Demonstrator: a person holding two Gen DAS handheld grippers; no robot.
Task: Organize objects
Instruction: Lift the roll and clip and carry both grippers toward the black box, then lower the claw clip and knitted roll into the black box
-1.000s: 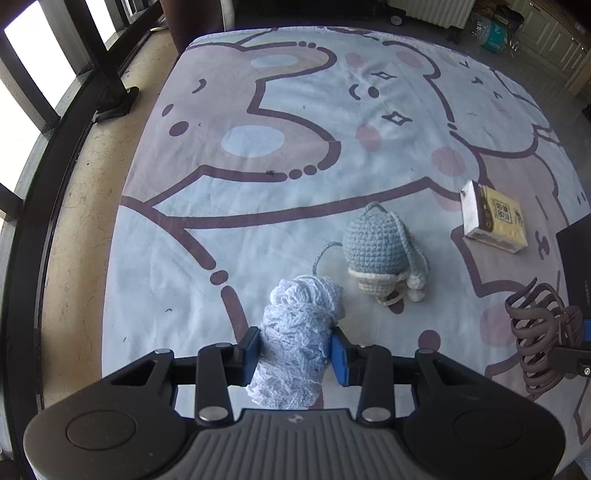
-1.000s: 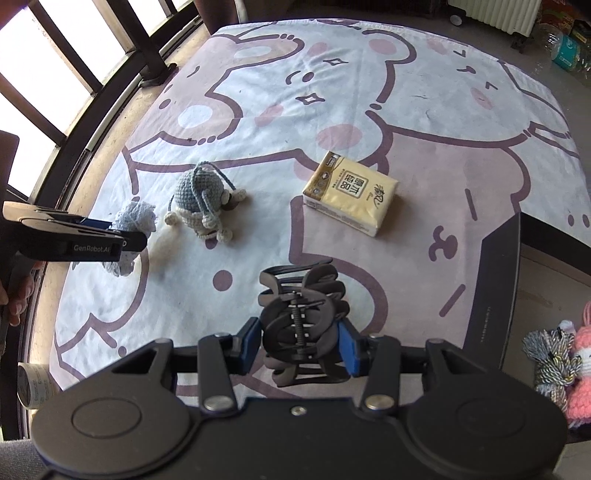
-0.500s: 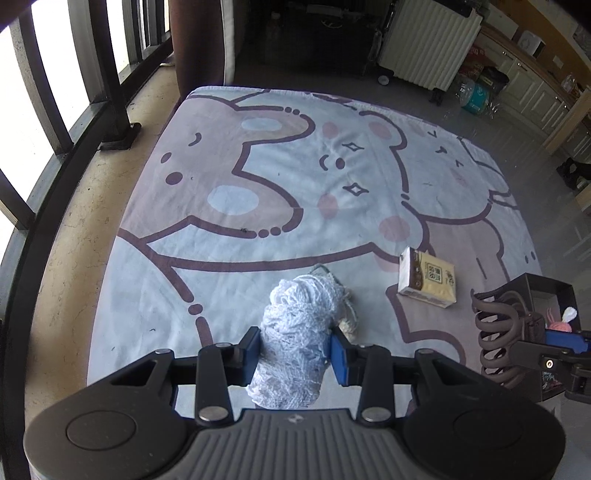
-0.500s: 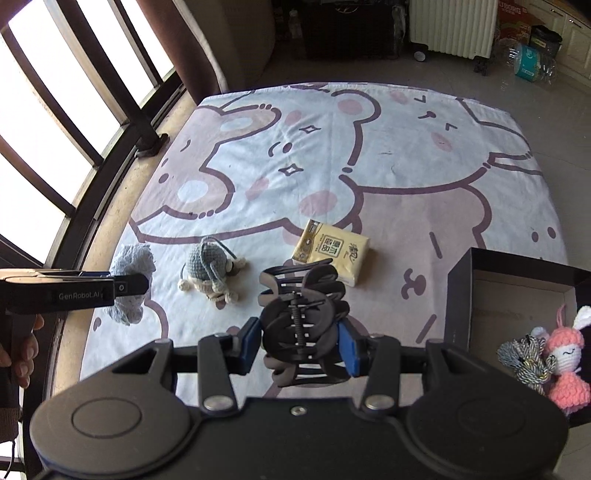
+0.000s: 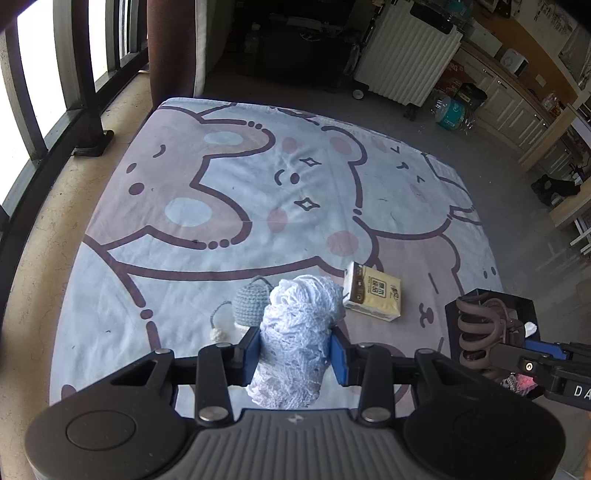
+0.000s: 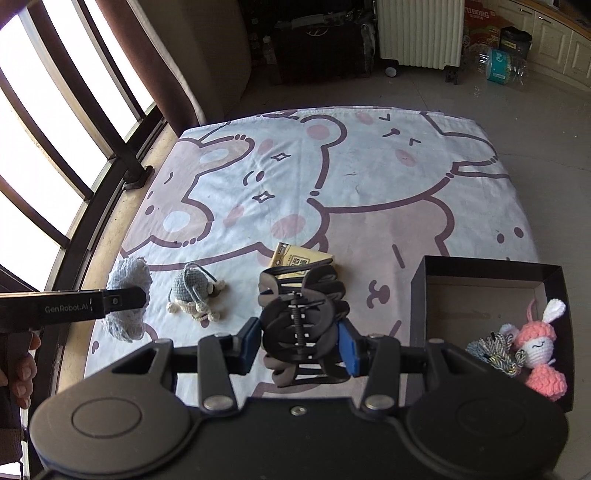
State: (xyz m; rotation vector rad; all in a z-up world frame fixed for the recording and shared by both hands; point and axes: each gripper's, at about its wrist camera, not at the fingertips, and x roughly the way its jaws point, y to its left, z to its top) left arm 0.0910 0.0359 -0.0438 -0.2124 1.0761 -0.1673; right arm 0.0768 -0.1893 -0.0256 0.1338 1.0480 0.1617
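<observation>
My left gripper is shut on a pale blue yarn bundle, held above the cartoon-print blanket. It also shows in the right wrist view. My right gripper is shut on a dark hair claw clip, also seen in the left wrist view. A grey-blue crocheted toy and a yellow tissue pack lie on the blanket. A black box at the right holds a pink crocheted bunny and a striped yarn piece.
Window bars and a curtain line the left side. A white radiator, dark furniture and bottles stand on the floor beyond the blanket's far edge. Cabinets are at the far right.
Both grippers have risen and pulled back with their loads. The objects on the blanket look smaller, more of the room shows, and the whole black box has come into the right wrist view.
</observation>
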